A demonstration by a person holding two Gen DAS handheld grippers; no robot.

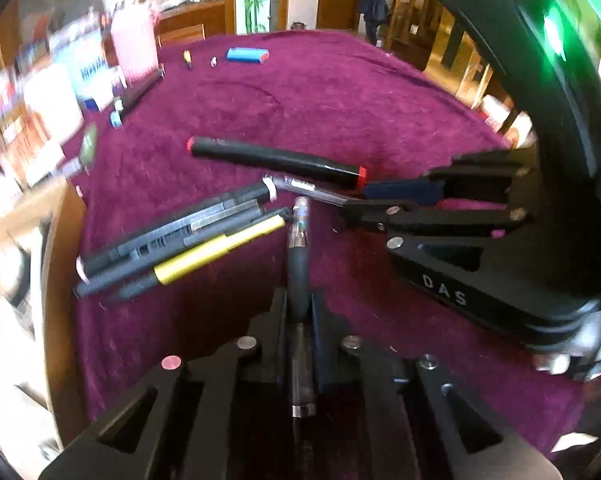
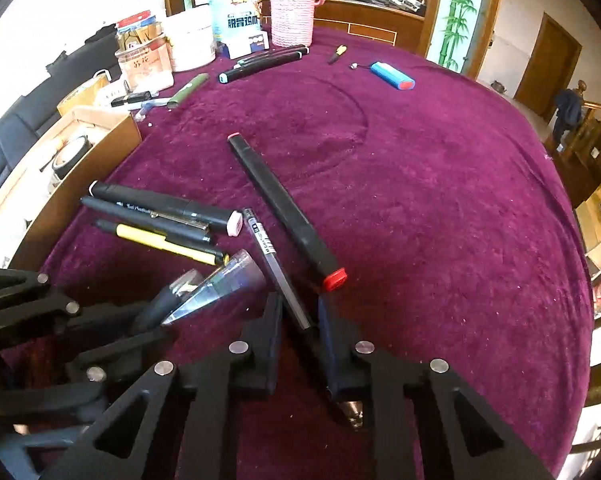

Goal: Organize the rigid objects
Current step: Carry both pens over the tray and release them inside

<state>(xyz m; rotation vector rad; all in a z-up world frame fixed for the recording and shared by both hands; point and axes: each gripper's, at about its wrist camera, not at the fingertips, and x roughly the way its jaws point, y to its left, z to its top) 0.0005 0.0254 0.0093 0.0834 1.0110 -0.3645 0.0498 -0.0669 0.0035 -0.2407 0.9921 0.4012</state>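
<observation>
Left gripper point(image 1: 300, 300) jaws pinching a dark pen point(image 1: 298, 264), axis straight ahead. Right gripper point(image 2: 300, 320) jaws pinching a clear pen point(image 2: 278, 276), beside the pen pile point(image 2: 156, 220) on the table point(image 2: 440, 220).

At the far edge of your bench point(image 2: 440, 184), under its purple cloth, a pink knitted flask point(image 2: 292, 16) stands beside a blue-and-white pouch point(image 2: 233, 8). On the left sits an open cardboard box point(image 2: 76, 160). Far right, a person point(image 2: 567, 114) stands by a wooden railing point(image 2: 598, 128).
</observation>
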